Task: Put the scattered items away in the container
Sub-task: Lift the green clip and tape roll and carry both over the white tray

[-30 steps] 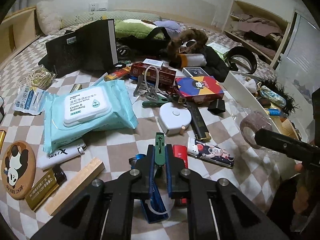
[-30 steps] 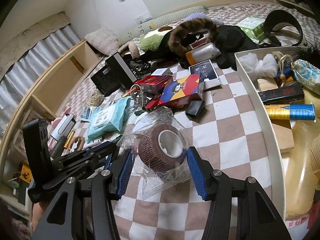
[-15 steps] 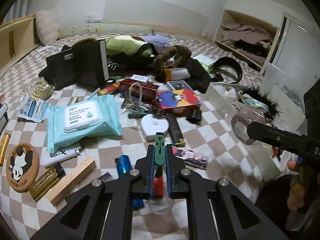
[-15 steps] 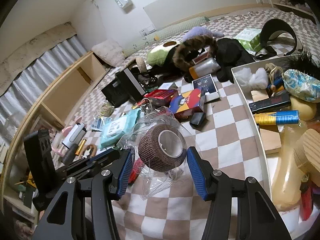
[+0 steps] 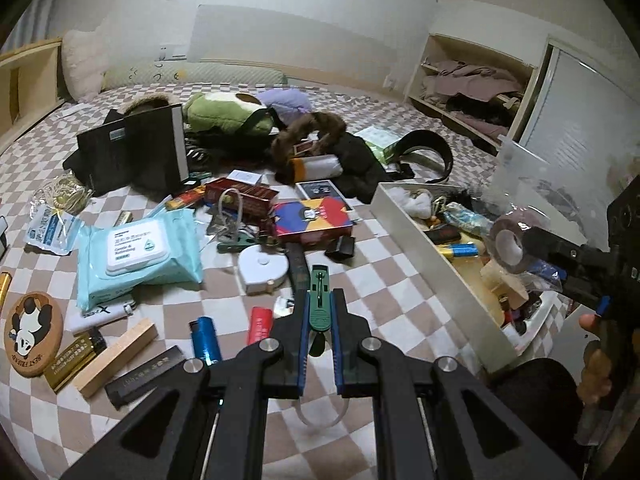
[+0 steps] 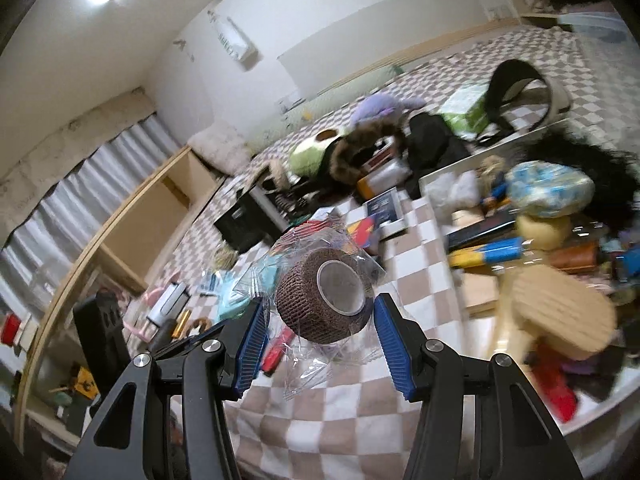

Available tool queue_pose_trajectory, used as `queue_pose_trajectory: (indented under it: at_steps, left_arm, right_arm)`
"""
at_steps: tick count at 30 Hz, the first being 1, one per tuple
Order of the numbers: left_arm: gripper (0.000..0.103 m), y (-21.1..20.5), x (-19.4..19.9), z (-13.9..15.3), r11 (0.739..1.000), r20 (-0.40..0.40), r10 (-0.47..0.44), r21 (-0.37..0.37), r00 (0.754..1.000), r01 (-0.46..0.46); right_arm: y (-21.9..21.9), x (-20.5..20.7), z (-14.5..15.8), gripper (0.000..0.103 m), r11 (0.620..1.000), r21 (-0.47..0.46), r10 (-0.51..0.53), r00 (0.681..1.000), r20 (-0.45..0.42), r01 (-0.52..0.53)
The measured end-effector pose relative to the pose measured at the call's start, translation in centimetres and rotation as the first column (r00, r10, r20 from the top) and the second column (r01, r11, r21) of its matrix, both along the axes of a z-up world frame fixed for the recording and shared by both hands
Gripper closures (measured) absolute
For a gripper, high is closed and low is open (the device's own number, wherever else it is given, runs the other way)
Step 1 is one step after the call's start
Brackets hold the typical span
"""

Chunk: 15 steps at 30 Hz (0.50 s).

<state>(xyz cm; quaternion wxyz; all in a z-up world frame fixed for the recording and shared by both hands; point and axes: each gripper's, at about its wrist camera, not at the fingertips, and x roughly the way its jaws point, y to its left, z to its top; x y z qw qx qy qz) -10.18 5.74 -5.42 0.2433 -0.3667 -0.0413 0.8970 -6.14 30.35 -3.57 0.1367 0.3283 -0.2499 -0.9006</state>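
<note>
Left claw: the left gripper (image 5: pixel 319 322) is closed tight on a slim green plastic clip-like tool (image 5: pixel 319 298), which sticks out toward 12 o'clock above the bedding.
Right claw: the right gripper (image 6: pixel 322 320) has its jaws spread to the width of a brown woven bandage roll in a clear crinkly wrapper (image 6: pixel 323 296) and pinches it between the blue pads.
Change, left: a second ago this gripper sat low over the red lighter (image 5: pixel 259 319) and blue lighter (image 5: pixel 205 339); it has since risen, and both now lie clear at 9 to 10 o'clock of the fingertips.
Change, right: the roll has been carried up off the checked bedspread (image 5: pixel 372 248) and swung toward the box; the right view is motion-blurred.
Container: the white rectangular box (image 5: pixel 424 242), already crowded, lies at 2 o'clock in the left view; the roll hangs over its near half there.
Meaning: both picks look finished, and release into the box seems next.
Farther out: the pale blue wet-wipes pack (image 5: pixel 138 248) and round white tape measure (image 5: pixel 263 268) remain scattered at 10 to 11 o'clock.
</note>
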Motion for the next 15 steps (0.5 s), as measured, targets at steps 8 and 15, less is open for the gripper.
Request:
queue_pose_trajectory:
  at_steps: [8, 15]
  left_arm:
    - [0.093, 2.7, 0.0, 0.2, 0.999, 0.003, -0.045, 0.012, 0.999, 0.045]
    - [0.093, 5.6, 0.3, 0.4, 0.995, 0.001, -0.101, 0.015, 0.995, 0.101]
  right_arm:
    - [5.1, 1.2, 0.4, 0.048, 0.99, 0.078, -0.121, 0.993, 0.001, 0.12]
    - [9.6, 1.9, 0.4, 0.048, 0.966, 0.156, -0.211, 0.977, 0.012, 0.207]
